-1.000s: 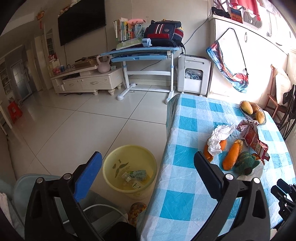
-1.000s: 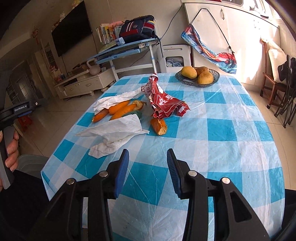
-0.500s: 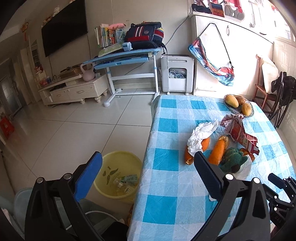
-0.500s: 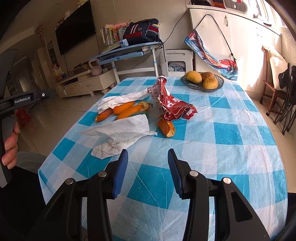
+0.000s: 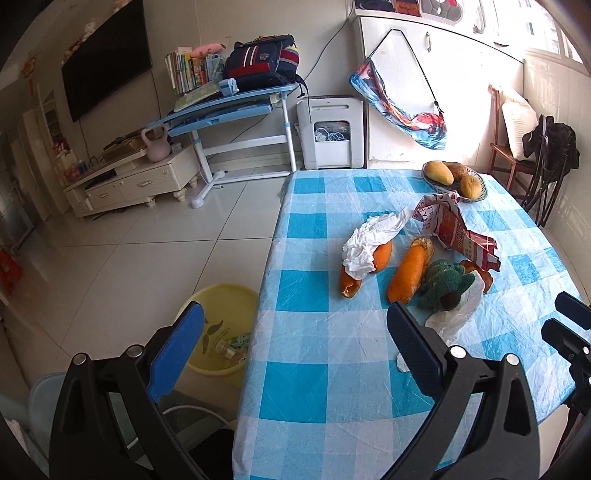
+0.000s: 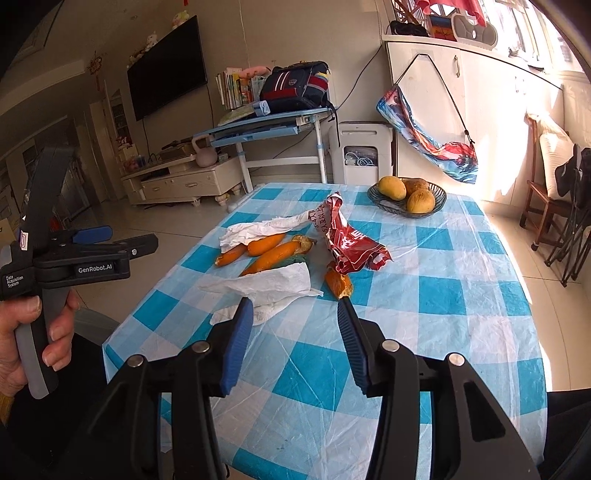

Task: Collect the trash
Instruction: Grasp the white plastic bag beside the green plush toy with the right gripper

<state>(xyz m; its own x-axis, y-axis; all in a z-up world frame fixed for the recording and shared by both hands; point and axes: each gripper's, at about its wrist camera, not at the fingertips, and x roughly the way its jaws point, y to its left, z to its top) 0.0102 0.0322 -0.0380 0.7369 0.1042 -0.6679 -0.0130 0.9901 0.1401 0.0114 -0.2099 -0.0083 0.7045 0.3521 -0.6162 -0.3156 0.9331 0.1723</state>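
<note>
Orange peels (image 5: 408,275): one half under a tissue (image 5: 371,240)
Left gripper (image 5: 295,338): fingers wide apart, empty
Right gripper (image 6: 295,319): fingers opening, empty
Bin (image 5: 221,314): partly hidden by table (image 5: 317,354)

- Strong daylight came in from the window (image 6: 532,33) at the upper right and washed the white cabinet (image 5: 413,85) nearly to blank glare.
- A bright sunlit patch lay on the floor and the far right edge of the checked tablecloth (image 6: 461,280), whose plastic showed soft sheen along its creases.
- The left side of the room, around the television (image 6: 166,88), was noticeably dimmer.
- Both fisheye views bent straight lines toward the rims, and the corners fell to black vignette.
- The table was sharp; the near gripper frames looked slightly soft.
</note>
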